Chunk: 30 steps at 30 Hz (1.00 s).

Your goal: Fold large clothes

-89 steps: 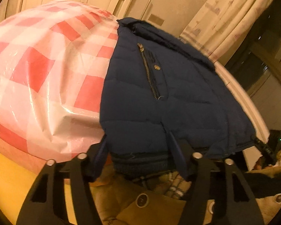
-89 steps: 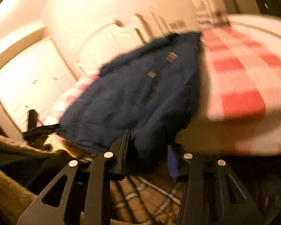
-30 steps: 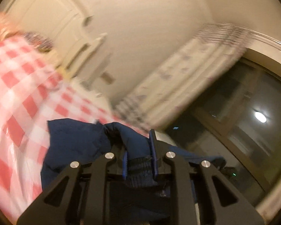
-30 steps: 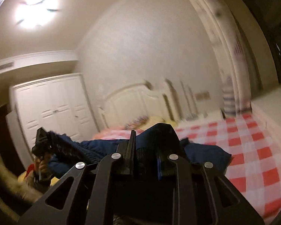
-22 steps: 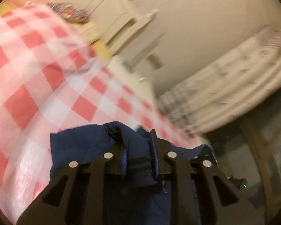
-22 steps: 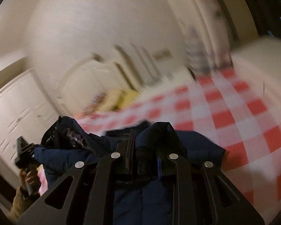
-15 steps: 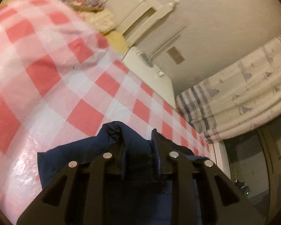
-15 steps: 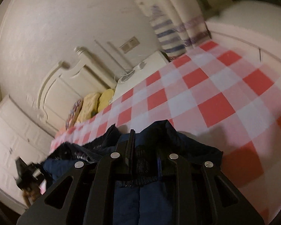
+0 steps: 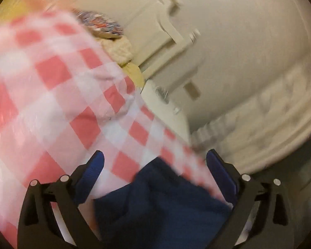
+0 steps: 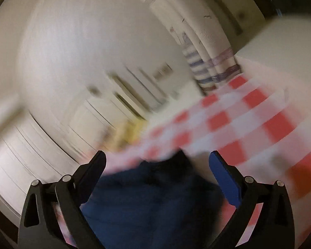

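A dark navy padded jacket (image 9: pixel 159 205) lies on the red and white checked bed cover (image 9: pixel 51 103). My left gripper (image 9: pixel 155 159) is open, its blue-padded fingers spread wide on either side of the jacket's near edge, holding nothing. In the right wrist view the same jacket (image 10: pixel 151 203) lies below my right gripper (image 10: pixel 157 159), which is also open and empty, with the cloth between and under its fingers. Both views are blurred by motion.
A cream headboard (image 9: pixel 161 20) and pillows (image 9: pixel 105 27) stand at the far end of the bed. Striped curtains (image 10: pixel 209 47) hang by the wall. White wardrobe doors (image 10: pixel 41 141) are at the left in the right wrist view.
Both grippers were shut on the jacket's hem and carried it up over the bed. Now both have opened wide and let the jacket go onto the cover.
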### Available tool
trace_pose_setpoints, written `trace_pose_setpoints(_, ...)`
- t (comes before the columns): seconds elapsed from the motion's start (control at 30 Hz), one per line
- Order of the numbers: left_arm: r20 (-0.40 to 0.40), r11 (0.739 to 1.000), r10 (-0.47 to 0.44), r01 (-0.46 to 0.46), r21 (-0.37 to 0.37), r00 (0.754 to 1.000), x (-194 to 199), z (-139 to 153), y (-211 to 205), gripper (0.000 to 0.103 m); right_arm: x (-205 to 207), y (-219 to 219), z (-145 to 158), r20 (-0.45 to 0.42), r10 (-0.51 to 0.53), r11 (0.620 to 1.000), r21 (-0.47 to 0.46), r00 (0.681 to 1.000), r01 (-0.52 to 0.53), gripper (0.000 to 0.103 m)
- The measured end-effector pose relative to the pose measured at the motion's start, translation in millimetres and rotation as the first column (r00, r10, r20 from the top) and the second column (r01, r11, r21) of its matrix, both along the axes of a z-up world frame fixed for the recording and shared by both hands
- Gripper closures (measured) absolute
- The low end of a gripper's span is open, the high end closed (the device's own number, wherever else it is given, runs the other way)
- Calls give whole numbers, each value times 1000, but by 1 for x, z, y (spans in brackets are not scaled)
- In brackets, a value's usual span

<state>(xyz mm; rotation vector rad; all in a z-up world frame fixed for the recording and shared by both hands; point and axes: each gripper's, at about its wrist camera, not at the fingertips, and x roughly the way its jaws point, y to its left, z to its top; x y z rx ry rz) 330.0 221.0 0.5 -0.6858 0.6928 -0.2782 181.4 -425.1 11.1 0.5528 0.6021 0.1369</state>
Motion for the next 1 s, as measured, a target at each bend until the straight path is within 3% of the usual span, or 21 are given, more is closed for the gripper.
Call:
trace_pose_setpoints(0.1, -56, 987, -125, 130, 99, 991, 5, -8, -33, 5, 20, 29, -21, -122, 42, 981, -182, 992, -64, 14)
trace_pose_setpoints(0.27, -203, 955, -208, 244, 170, 957, 30, -44, -84, 10, 49, 54, -44, -242, 86, 943, -292, 966, -158, 19)
trace_pose_setpoints(0.3, -226, 947, -210, 255, 193, 951, 33, -51, -91, 26, 52, 58, -47, -258, 97, 938, -299, 961, -175, 25)
trace_pose_setpoints(0.33, -254, 935, -192, 255, 248, 948, 36, -57, -98, 38, 55, 60, -52, -278, 115, 936, -291, 954, -198, 47)
trace_pose_setpoints(0.37, -277, 915, -156, 244, 320, 948, 37, -60, -104, 72, 55, 62, -55, -290, 117, 934, -294, 950, -205, 61)
trace_pose_setpoints(0.4, -268, 906, -150, 241, 349, 952, 34, -59, -105, 87, 51, 63, -51, -271, 116, 931, -306, 955, -200, 68)
trace_pose_setpoints(0.43, -224, 912, -162, 232, 337, 961, 29, -55, -104, 92, 49, 64, -47, -248, 117, 931, -311, 962, -193, 81)
trace_pose_setpoints(0.47, -163, 925, -175, 219, 310, 971, 21, -46, -98, 95, 39, 63, -36, -192, 107, 934, -317, 976, -165, 86)
trace_pose_setpoints(0.53, -89, 961, -180, 195, 198, 980, 11, -31, -79, 96, 23, 52, -15, -91, 90, 965, -238, 992, -109, 88)
trace_pose_setpoints(0.57, -77, 977, -178, 186, 104, 981, 9, -27, -67, 96, 20, 48, -6, -62, 89, 977, -190, 994, -99, 88)
trace_pose_setpoints(0.63, -89, 985, -157, 162, 53, 984, 14, -26, -61, 96, 19, 42, 1, -50, 74, 987, -139, 996, -80, 88)
trace_pose_setpoints(0.73, -164, 981, -114, 137, 138, 980, 28, -42, -71, 95, 43, 49, -18, -167, 15, 979, -197, 986, -49, 88)
trace_pose_setpoints(0.8, -215, 975, -50, 94, 199, 975, 37, -63, -76, 81, 56, 52, -44, -244, -19, 973, -226, 970, -38, 87)
trace_pose_setpoints(0.87, -288, 977, -17, 77, 198, 958, 43, -79, -73, 77, 59, 54, -58, -274, -47, 972, -236, 961, -20, 86)
trace_pose_setpoints(0.97, -238, 977, 39, 13, 214, 970, 33, -63, -66, 71, 54, 53, -53, -290, -68, 966, -257, 955, -9, 85)
trace_pose_setpoints(1.0, -172, 971, 72, -30, 236, 983, 23, -48, -63, 59, 53, 52, -49, -302, -70, 967, -256, 951, -10, 85)
